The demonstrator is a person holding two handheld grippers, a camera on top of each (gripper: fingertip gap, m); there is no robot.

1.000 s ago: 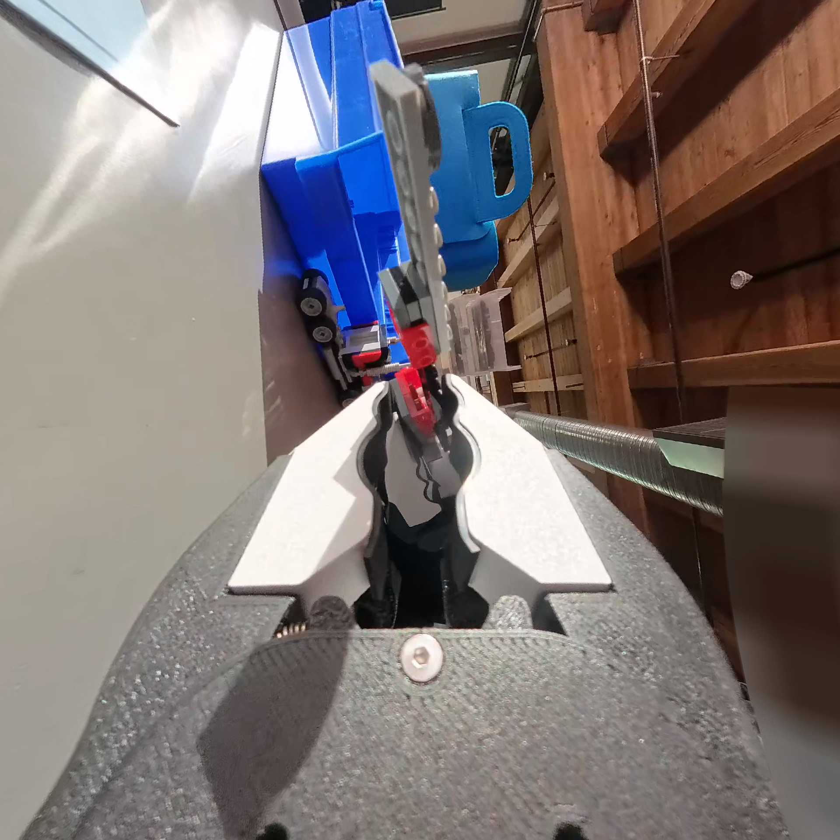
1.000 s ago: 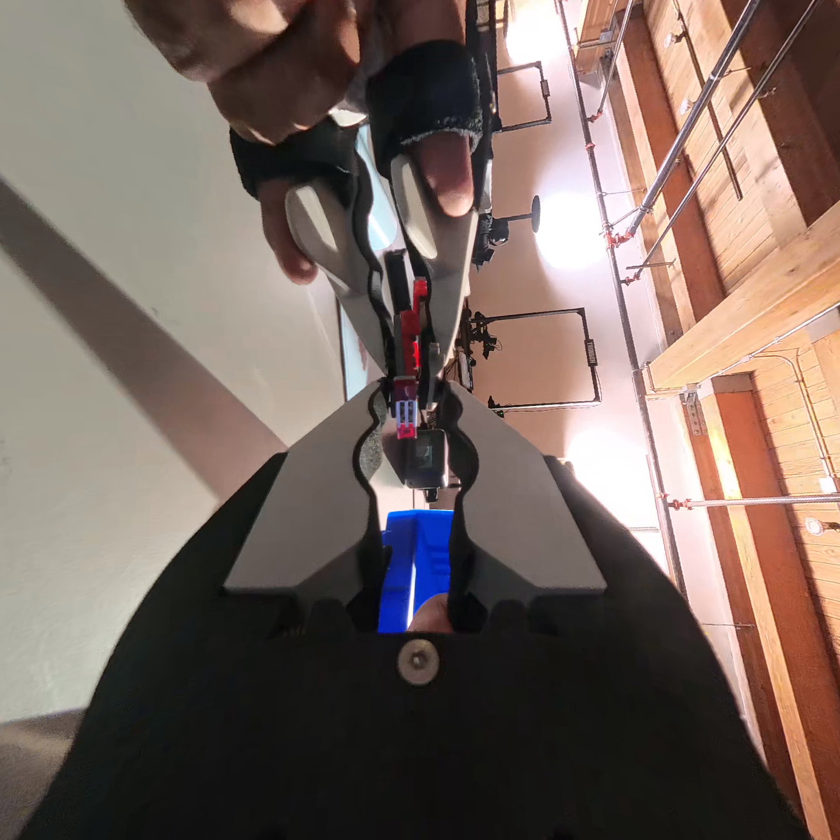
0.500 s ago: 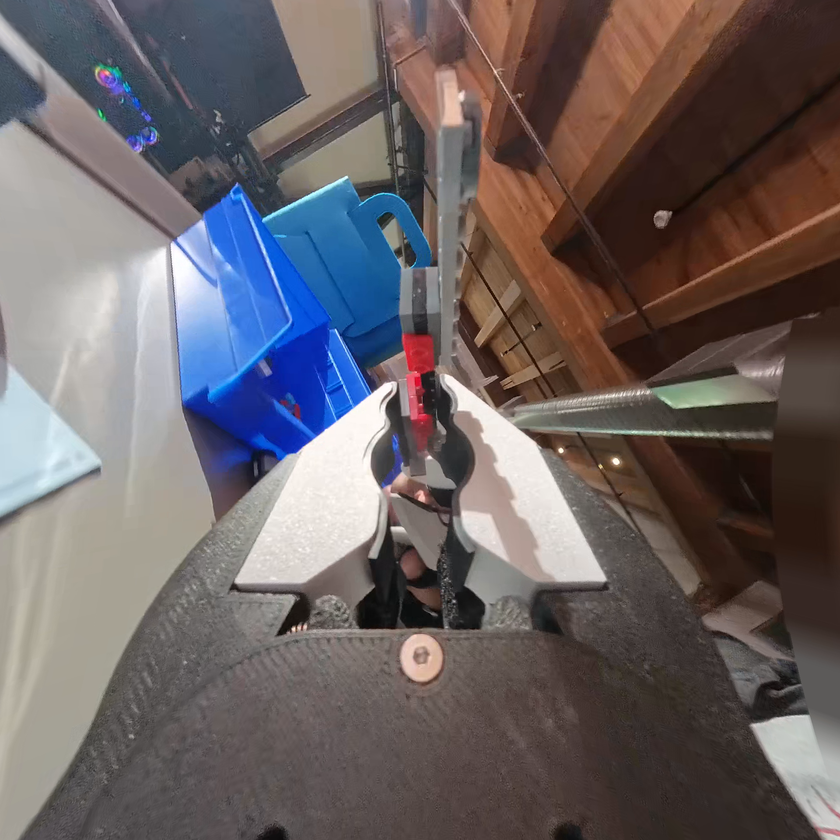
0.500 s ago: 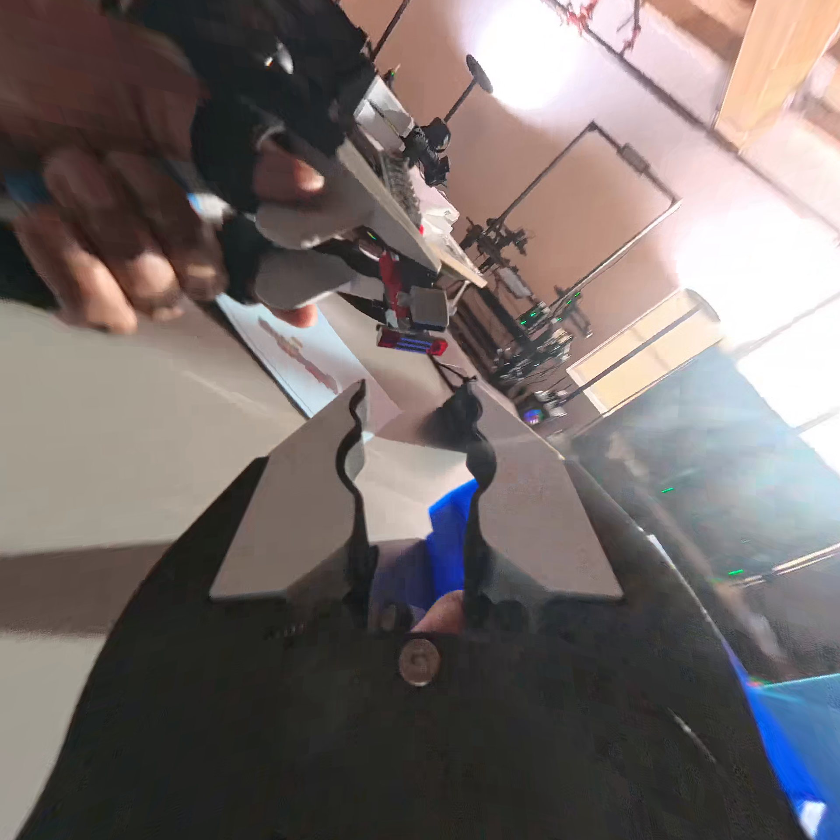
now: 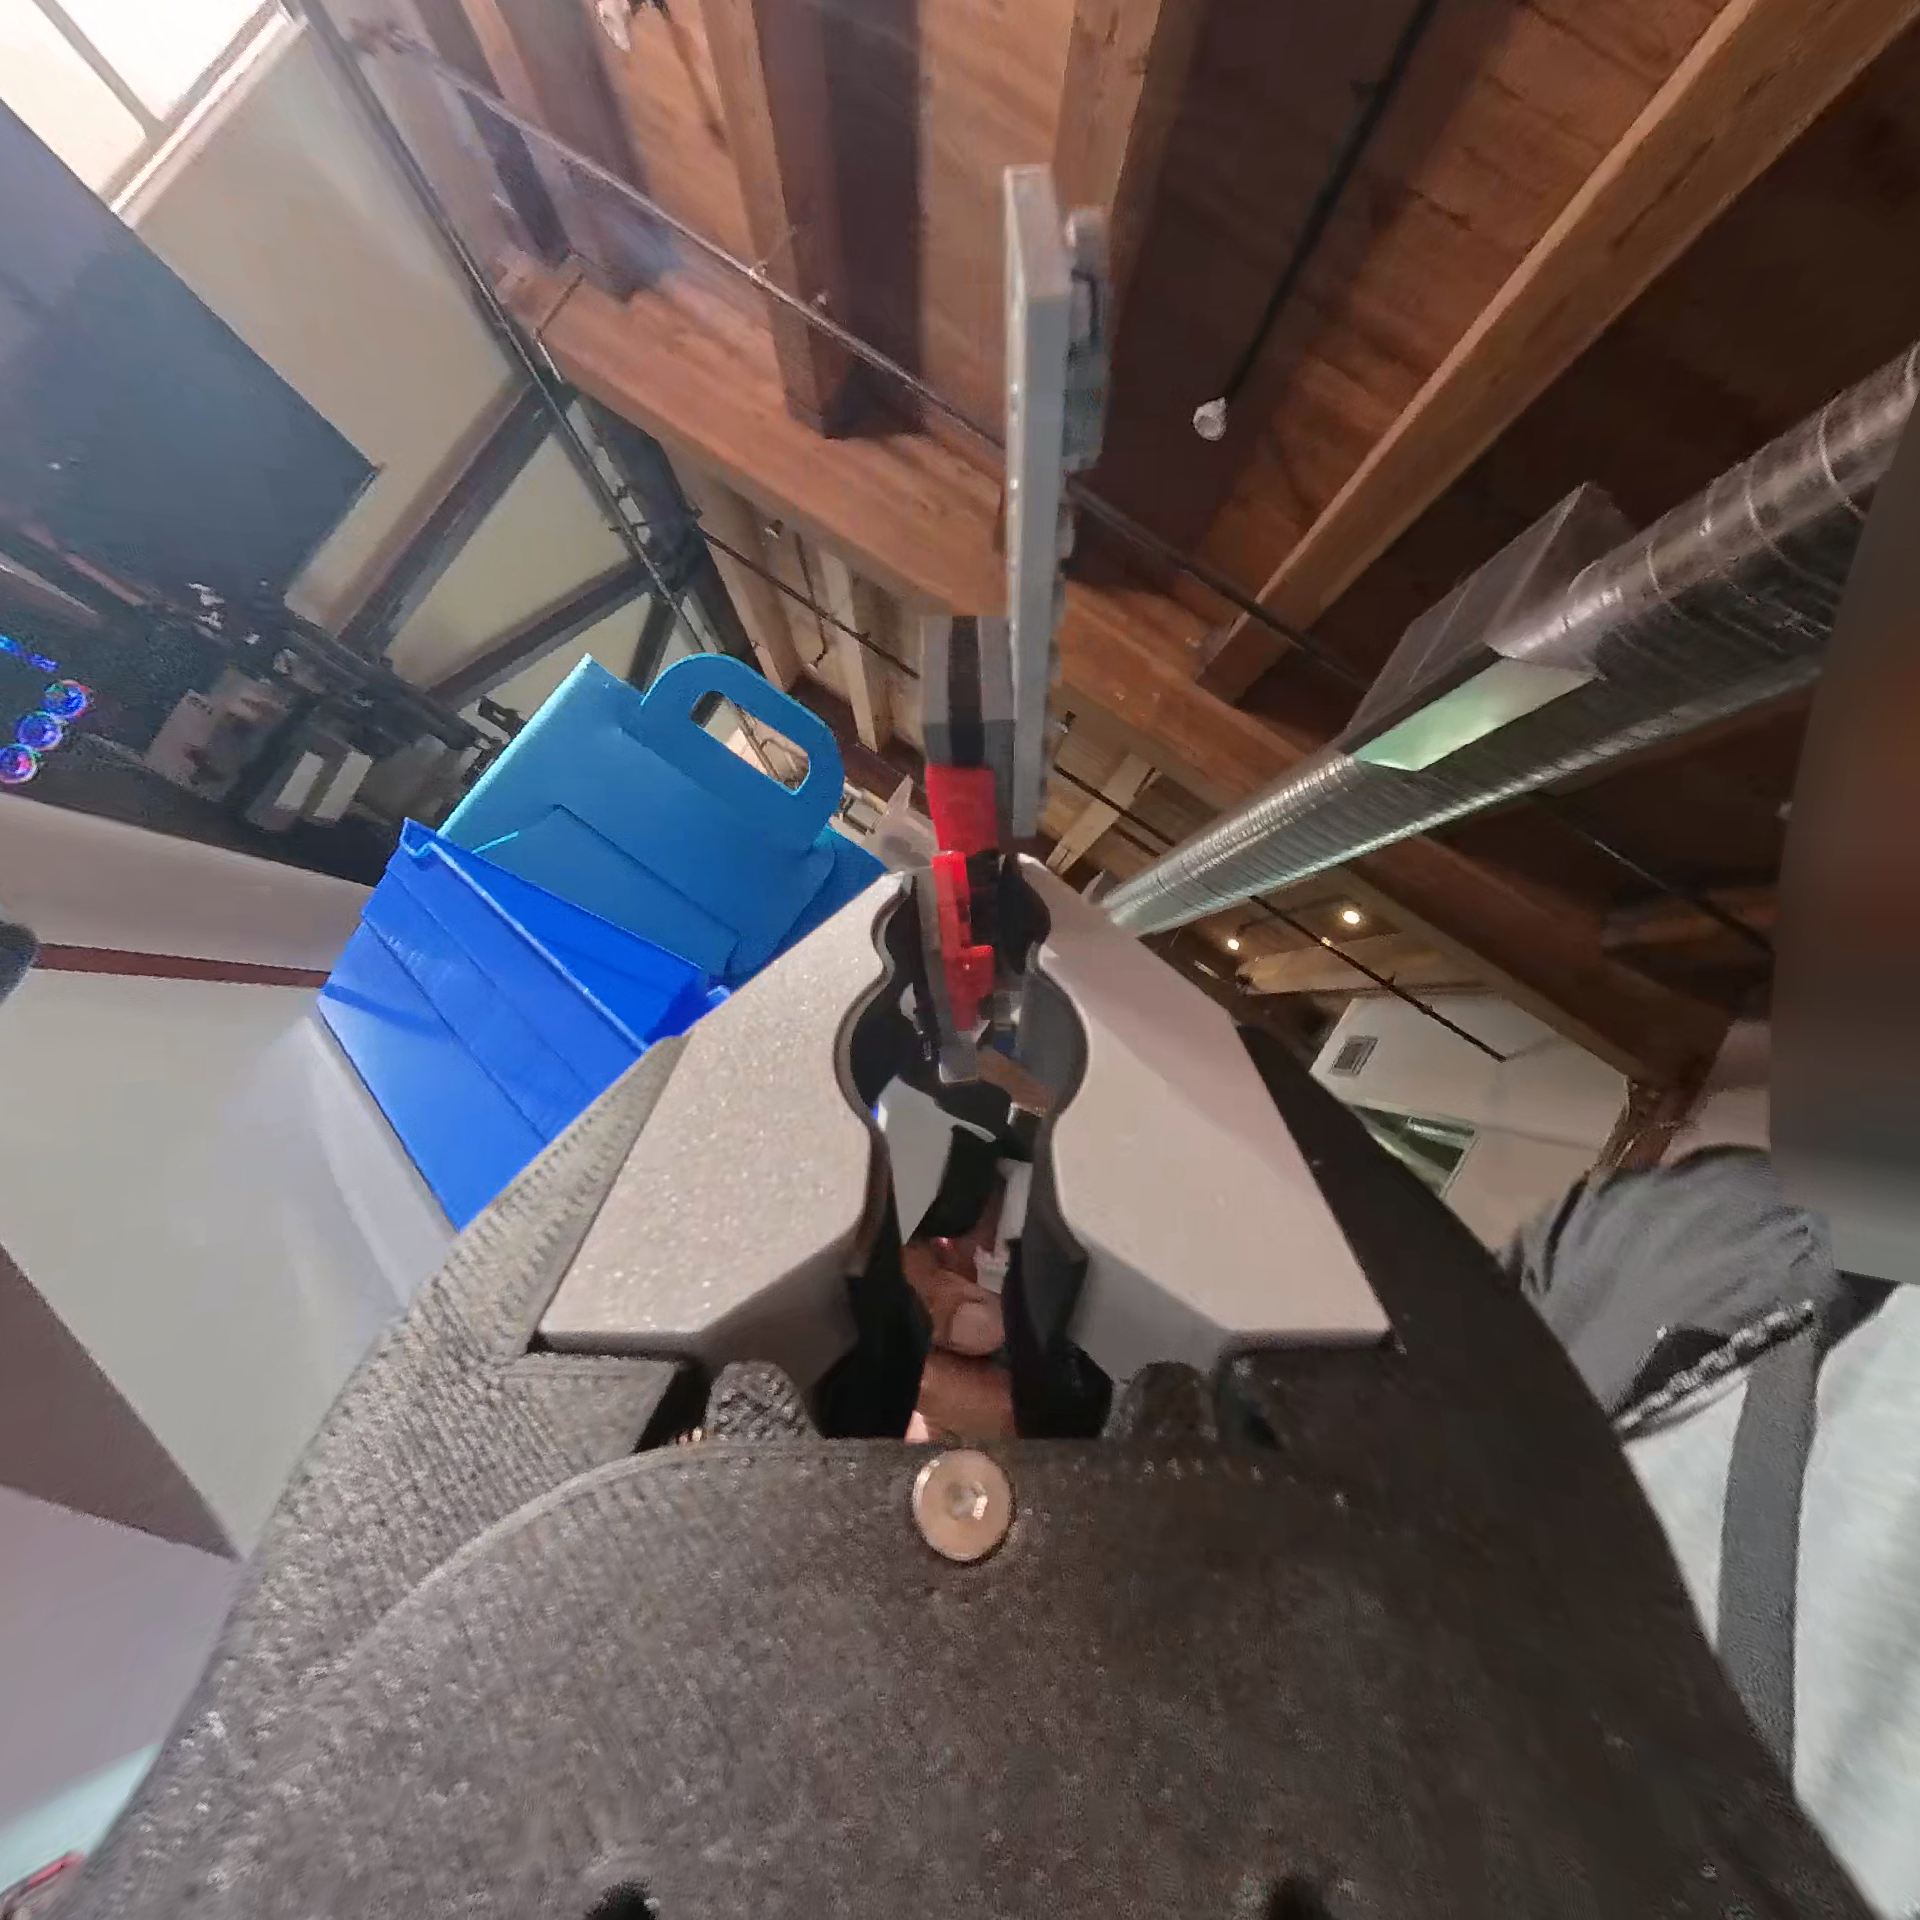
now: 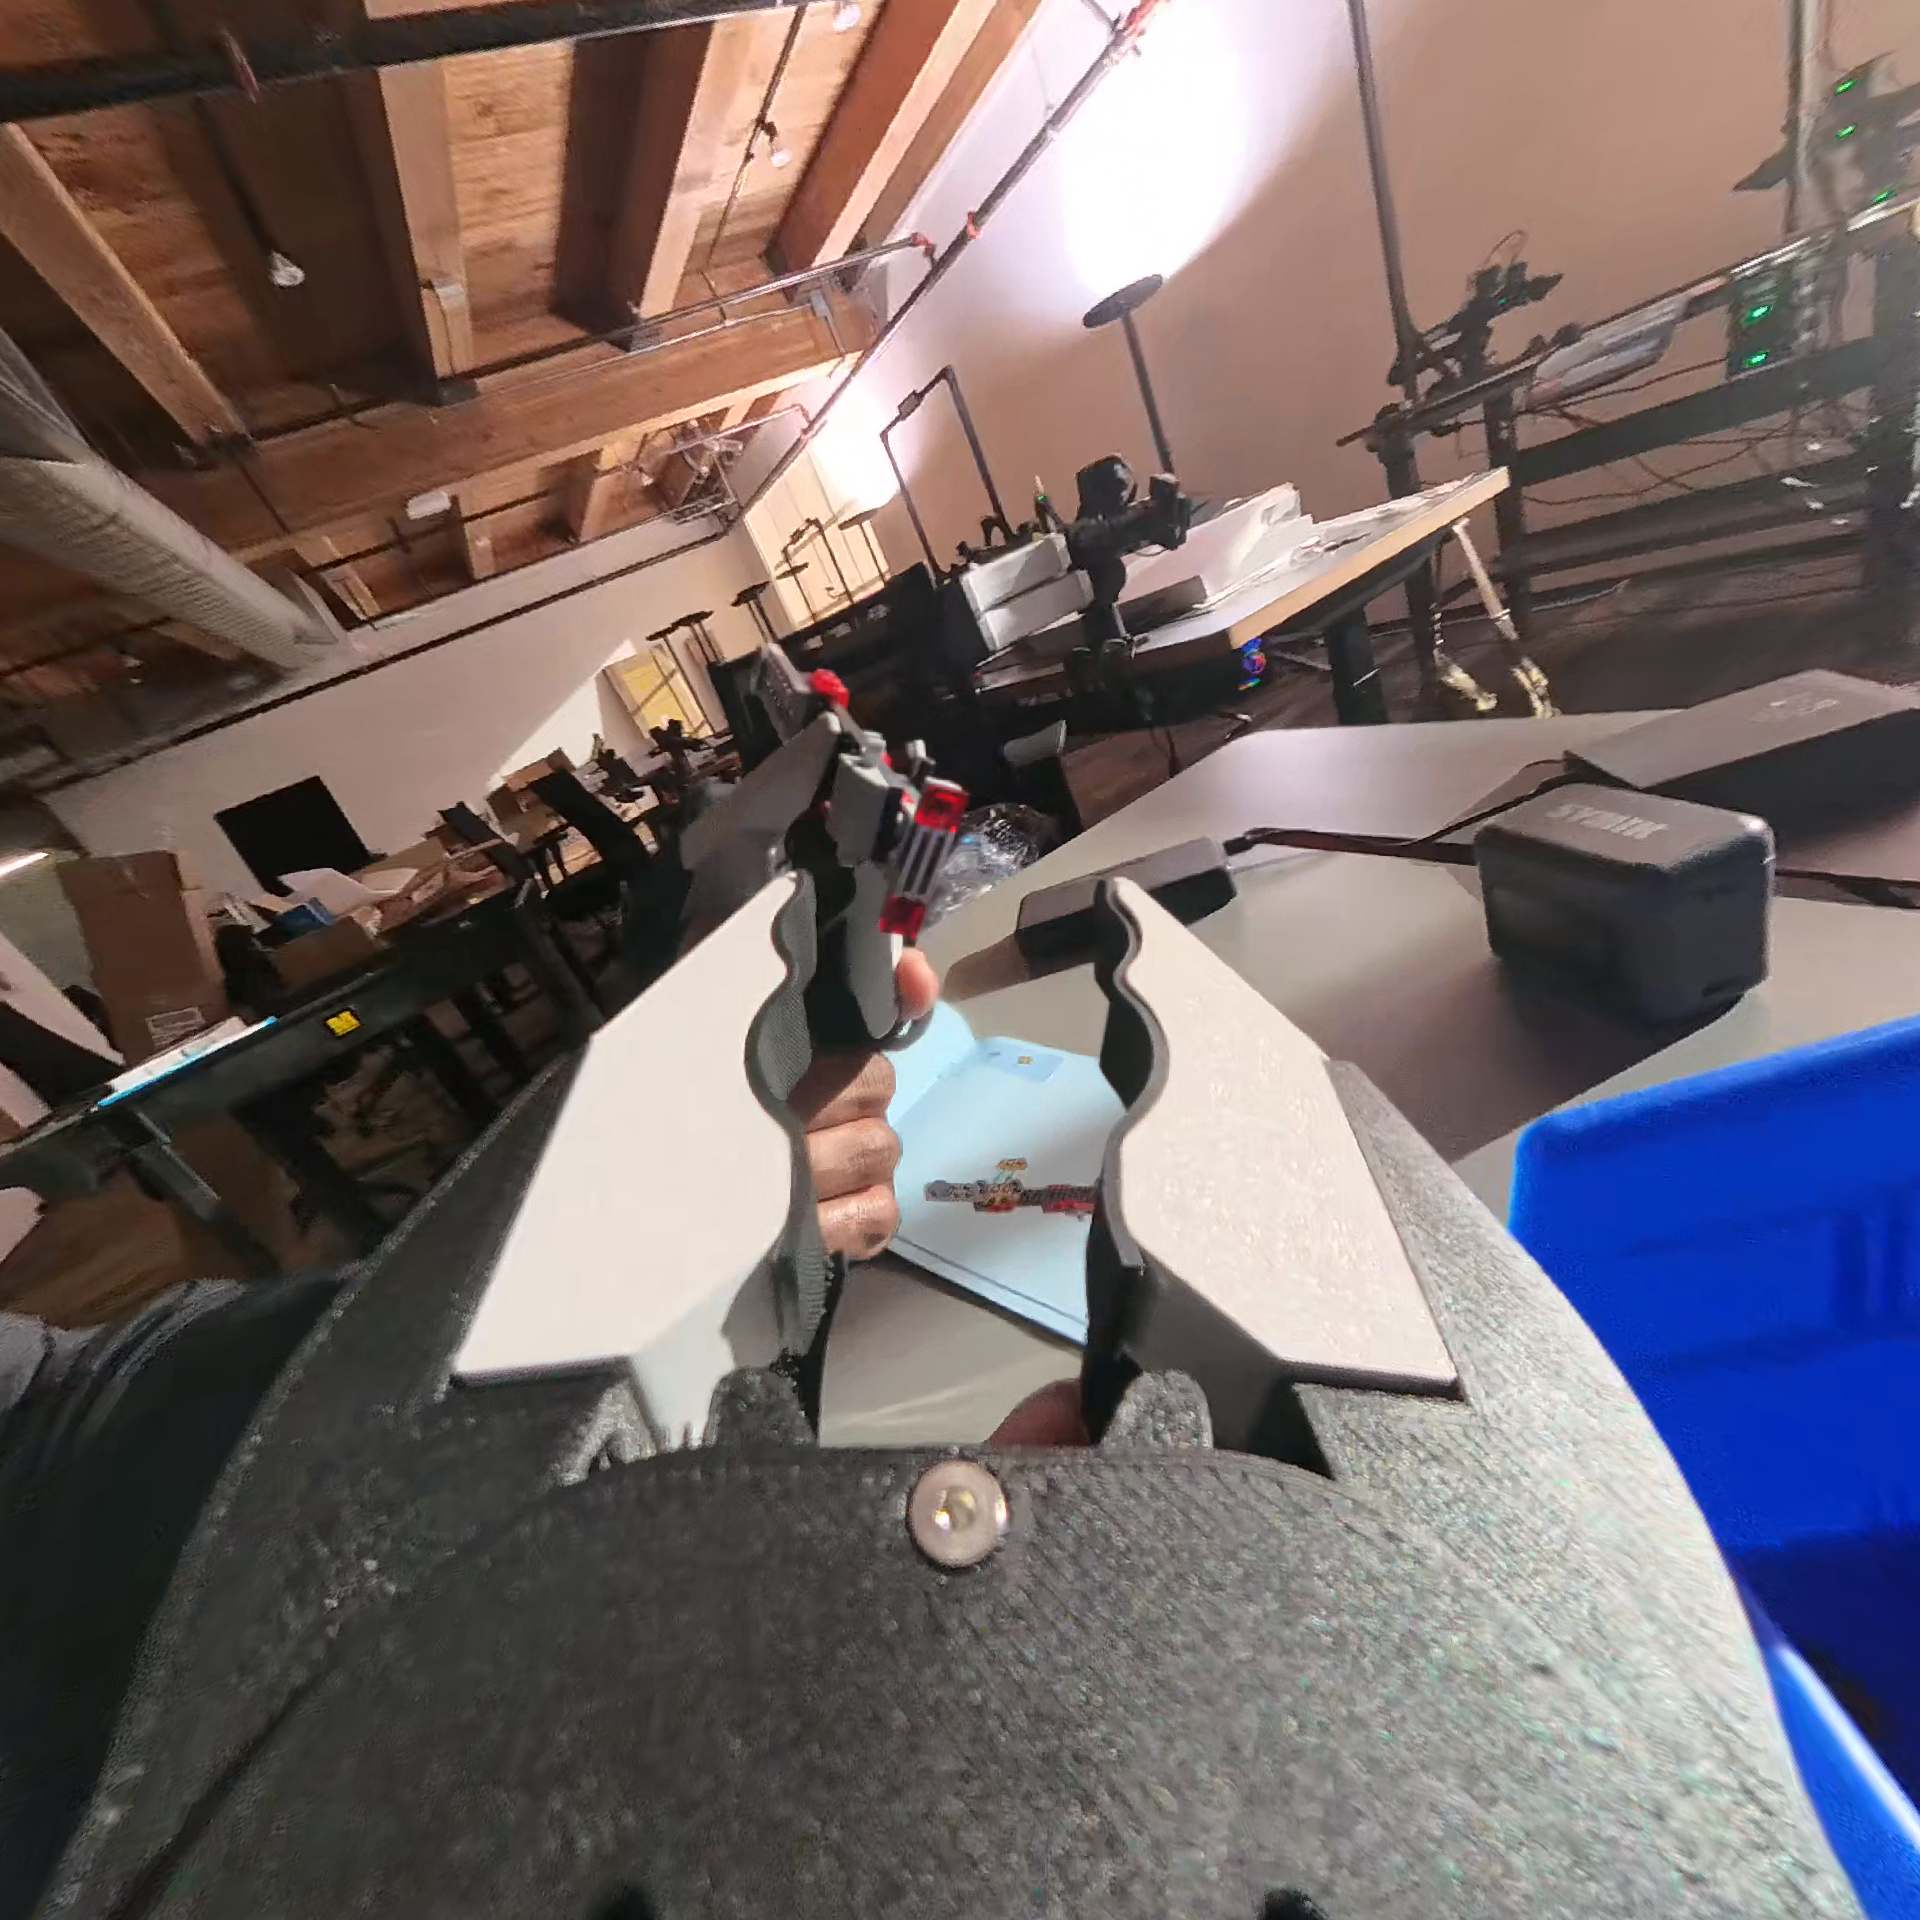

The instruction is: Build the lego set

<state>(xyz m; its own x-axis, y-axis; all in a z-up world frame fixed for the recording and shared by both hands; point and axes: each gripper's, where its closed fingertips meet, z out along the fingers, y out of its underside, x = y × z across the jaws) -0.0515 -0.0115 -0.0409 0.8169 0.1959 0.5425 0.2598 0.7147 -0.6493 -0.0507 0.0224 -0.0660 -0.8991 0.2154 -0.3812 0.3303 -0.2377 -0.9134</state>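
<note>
My left gripper [image 5: 961, 883] is shut on a partly built lego model [image 5: 1034, 540]: a long grey plate with grey, black and red bricks, held upright toward the ceiling. In the right wrist view the same model [image 6: 883, 821] sticks out of the left gripper's fingers [image 6: 764, 821], with a person's hand [image 6: 852, 1122] around that gripper. My right gripper [image 6: 951, 899] is open and empty, just in front of and to the right of the model. A light blue instruction sheet [image 6: 997, 1143] lies on the table below.
Blue plastic bins [image 5: 520, 997] stand on the grey table [image 5: 145, 1122] at the left, and a blue bin [image 6: 1725, 1299] is at my right. A black box [image 6: 1621, 914] and a flat black device [image 6: 1132, 899] with cables lie on the table. Work tables stand behind. My right fingertips sit around 5 centimetres from my left ones.
My right gripper let go of the model's end, opened wide and drew back and to the right. My left gripper swung the model up from the bins toward the ceiling.
</note>
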